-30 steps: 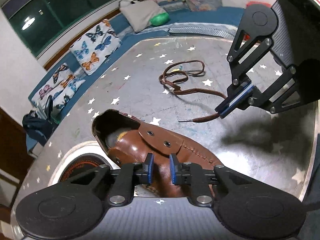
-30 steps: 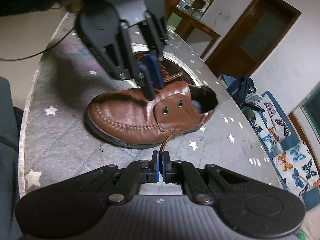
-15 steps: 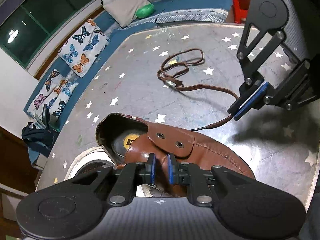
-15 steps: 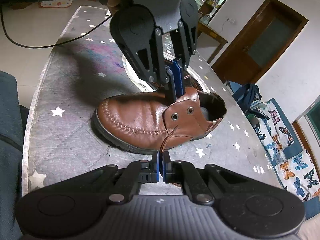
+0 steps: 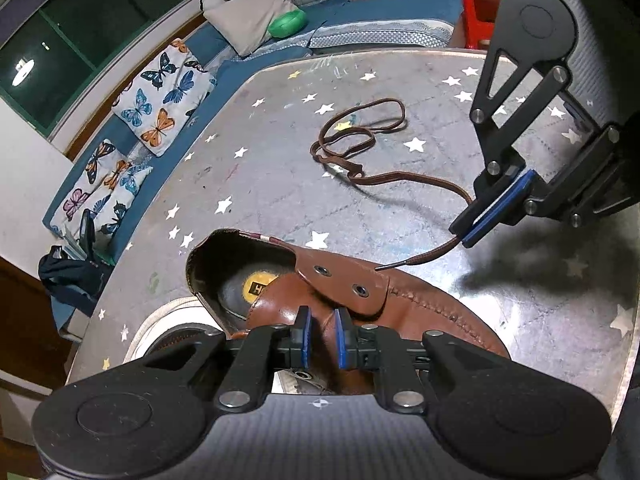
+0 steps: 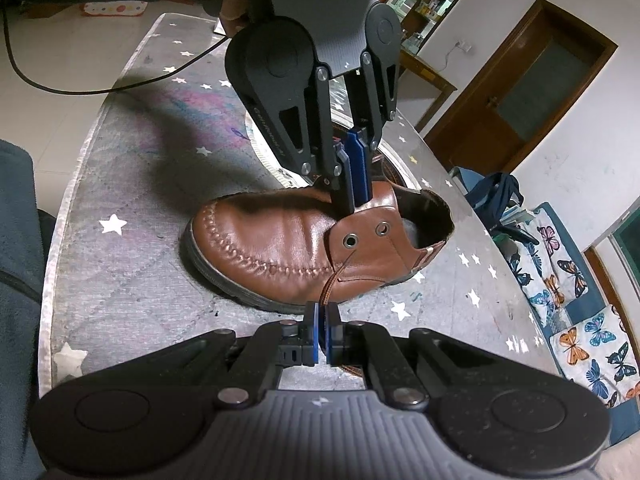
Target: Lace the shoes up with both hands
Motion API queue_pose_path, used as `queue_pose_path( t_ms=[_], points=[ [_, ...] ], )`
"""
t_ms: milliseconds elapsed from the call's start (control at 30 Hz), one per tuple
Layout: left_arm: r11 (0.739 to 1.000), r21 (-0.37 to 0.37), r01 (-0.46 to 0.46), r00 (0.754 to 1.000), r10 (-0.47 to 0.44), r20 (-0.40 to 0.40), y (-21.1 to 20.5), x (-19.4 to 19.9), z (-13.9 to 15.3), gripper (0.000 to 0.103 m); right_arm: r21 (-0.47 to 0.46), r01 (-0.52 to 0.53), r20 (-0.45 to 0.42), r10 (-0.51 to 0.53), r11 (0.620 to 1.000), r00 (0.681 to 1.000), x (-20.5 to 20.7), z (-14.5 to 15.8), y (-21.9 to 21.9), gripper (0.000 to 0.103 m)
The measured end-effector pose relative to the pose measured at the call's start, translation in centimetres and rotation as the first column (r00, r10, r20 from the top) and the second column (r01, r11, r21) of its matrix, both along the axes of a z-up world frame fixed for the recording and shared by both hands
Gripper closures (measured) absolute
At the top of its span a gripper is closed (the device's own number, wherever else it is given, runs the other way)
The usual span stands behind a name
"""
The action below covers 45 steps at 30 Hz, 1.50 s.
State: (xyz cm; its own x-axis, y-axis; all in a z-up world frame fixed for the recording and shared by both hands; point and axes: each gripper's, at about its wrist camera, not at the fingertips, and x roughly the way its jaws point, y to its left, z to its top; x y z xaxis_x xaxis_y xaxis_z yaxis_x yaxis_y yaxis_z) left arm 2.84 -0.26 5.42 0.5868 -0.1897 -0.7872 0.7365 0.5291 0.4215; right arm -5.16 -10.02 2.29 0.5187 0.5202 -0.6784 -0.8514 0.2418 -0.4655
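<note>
Shoelace (image 5: 404,178) end pinched in right gripper (image 6: 323,334) fingers beside shoe (image 6: 288,248); left gripper (image 5: 323,338) fingers pinch its tongue.

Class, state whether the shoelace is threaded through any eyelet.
Not threaded: the shoelace tip sits outside the empty eyelets, pinched by the right gripper.

Glossy brown leather moc-toe shoe (image 6: 280,248) is set upright on its dark sole, toe stitched, tongue raised; two metal eyelets (image 6: 366,235) on the visible flap are unlaced. Thin dark-brown cord lace (image 5: 360,148) is loosely coiled beyond the shoe, aglet end (image 5: 386,267) lifted just beside the eyelet flap.
</note>
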Motion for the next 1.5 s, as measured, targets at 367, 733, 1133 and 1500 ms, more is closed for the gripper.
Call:
queue_pose_path(
  t_ms=[367, 733, 1133, 1500],
  points=[
    [0.999, -0.014, 0.032, 0.999, -0.032, 0.024, -0.2, -0.6, 0.2, 0.088, -0.018, -0.016, 0.014, 0.017, 1.000, 1.000, 0.3, -0.3, 0.7, 0.101],
    [0.997, -0.020, 0.069, 0.997, -0.068, 0.041, -0.5, -0.9, 0.4, 0.090, -0.031, -0.024, 0.025, 0.025, 0.999, 0.999, 0.6, -0.4, 0.8, 0.101],
    [0.997, -0.032, 0.076, 0.996, -0.074, 0.059, -0.6, -1.2, 0.4, 0.090, -0.021, 0.020, 0.049, -0.019, 1.000, 0.999, 1.6, -0.4, 0.9, 0.101],
    [0.997, -0.040, 0.072, 0.995, -0.069, 0.073, -0.7, -1.5, 0.4, 0.090, 0.022, 0.062, 0.041, -0.062, 0.998, 0.997, 2.5, -0.3, 1.2, 0.101]
  ],
)
